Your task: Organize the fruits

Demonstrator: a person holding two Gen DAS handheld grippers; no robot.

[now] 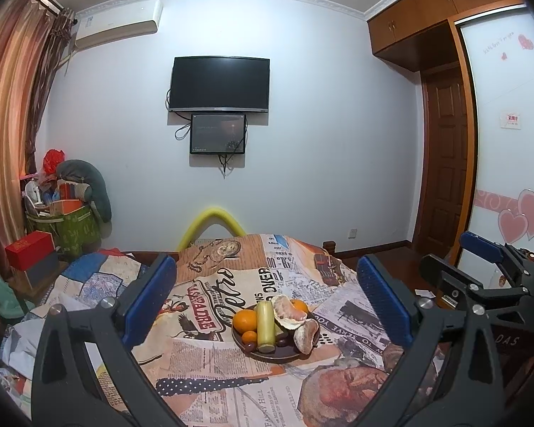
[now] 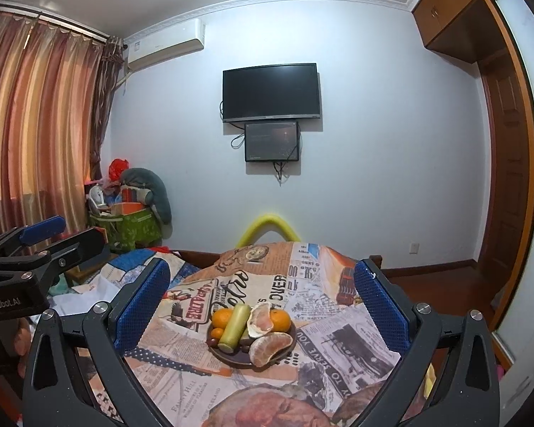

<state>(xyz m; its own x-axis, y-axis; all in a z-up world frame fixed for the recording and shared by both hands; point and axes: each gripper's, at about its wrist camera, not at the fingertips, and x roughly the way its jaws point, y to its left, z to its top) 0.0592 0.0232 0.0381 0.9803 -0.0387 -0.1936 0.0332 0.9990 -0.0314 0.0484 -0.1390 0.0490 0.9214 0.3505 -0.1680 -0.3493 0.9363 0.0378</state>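
A dark round plate (image 1: 267, 356) (image 2: 238, 360) sits on a table covered with a newspaper-print cloth. On it lie oranges (image 1: 245, 320) (image 2: 221, 318), a pale green cylindrical fruit (image 1: 266, 325) (image 2: 234, 327), two peeled pomelo pieces (image 1: 305, 334) (image 2: 270, 348) and small dark fruits (image 1: 250, 347). My left gripper (image 1: 267, 284) is open, held back from the plate and above it, empty. My right gripper (image 2: 263, 284) is open and empty, also short of the plate. Each gripper shows at the edge of the other's view.
The cloth-covered table (image 1: 231, 384) (image 2: 181, 384) fills the foreground. A bed with patchwork cloth (image 1: 96, 277) lies to the left. A green bin of clutter (image 1: 71, 224) and a red box (image 1: 28, 249) stand by the curtain. A wardrobe and door (image 1: 445, 178) are at right.
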